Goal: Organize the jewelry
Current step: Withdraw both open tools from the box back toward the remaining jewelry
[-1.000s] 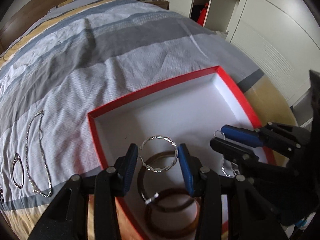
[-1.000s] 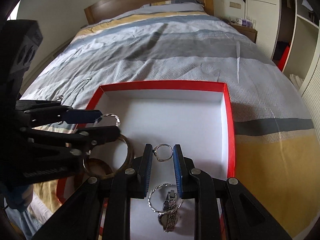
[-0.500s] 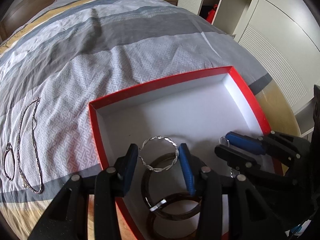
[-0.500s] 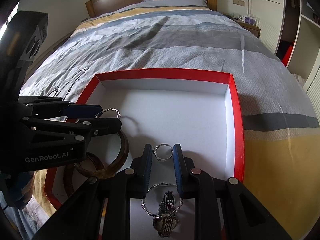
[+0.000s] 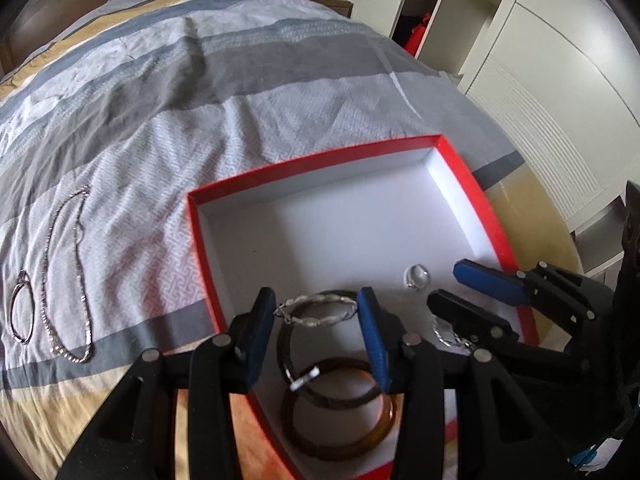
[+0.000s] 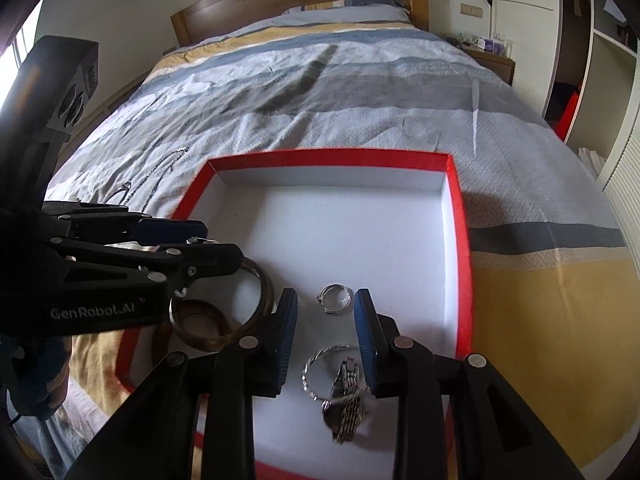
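Red box (image 5: 496,224) on striped bed (image 5: 200,92), holding jewelry. Left tool (image 5: 316,322) grips a twisted silver bracelet (image 5: 320,314) above two brown bangles (image 5: 340,412) at the box's 7 o'clock corner. Right tool (image 6: 326,322) stands open; small ring (image 6: 335,298) lies loose on the box floor between its fingers. Second silver bracelet and watch (image 6: 346,404) at 6 o'clock. Necklaces (image 5: 66,276) remain on bed, 9 o'clock of box. Step: depositing bracelet. Next move, likely: lower, release, then fetch necklaces.

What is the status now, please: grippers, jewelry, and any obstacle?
Left gripper shut on twisted silver bangle, over red box. Right gripper open, small ring lying between fingers. Necklaces on bedspread. No obstacle seen.
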A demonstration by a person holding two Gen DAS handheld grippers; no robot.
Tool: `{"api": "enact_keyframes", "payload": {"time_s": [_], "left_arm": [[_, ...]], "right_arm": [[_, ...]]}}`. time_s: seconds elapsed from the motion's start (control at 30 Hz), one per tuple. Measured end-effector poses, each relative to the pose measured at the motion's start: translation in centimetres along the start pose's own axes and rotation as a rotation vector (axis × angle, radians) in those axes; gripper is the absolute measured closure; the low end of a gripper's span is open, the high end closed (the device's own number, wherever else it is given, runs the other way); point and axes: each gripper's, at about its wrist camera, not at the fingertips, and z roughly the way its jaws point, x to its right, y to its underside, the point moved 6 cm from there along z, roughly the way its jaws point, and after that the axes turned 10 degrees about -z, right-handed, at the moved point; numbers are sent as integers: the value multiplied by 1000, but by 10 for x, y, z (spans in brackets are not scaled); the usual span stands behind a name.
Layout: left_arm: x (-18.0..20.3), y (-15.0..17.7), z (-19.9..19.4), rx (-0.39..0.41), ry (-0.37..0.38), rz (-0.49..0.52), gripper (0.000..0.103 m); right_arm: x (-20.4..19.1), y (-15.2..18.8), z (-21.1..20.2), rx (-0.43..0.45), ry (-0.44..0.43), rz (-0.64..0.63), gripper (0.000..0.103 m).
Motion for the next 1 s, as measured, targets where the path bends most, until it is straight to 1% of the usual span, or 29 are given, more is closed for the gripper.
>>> {"api": "enact_keyframes", "payload": {"time_s": [0.13, 0.27, 0.47, 0.6, 0.73, 0.87, 1.0], "left_arm": [[-2, 6, -24, 21, 10, -5, 62], [0, 11, -39, 27, 18, 7, 62], [6, 27, -54, 24, 28, 14, 62], [4, 43, -74, 40, 20, 24, 62], [-6, 61, -104, 73, -27, 35, 62], [-16, 79, -140, 134, -99, 45, 62], [-28, 97, -177, 200, -165, 34, 62]], "right_arm": [[-3, 4, -16, 8, 12, 10, 72], [-8, 11, -28, 8, 20, 25, 71], [-15, 23, -52, 14, 37, 40, 71], [-20, 29, -72, 29, 46, 59, 71], [-32, 33, -93, 56, 39, 76, 70], [-53, 34, -117, 94, 20, 75, 63], [-79, 35, -134, 119, -5, 57, 59]]}}
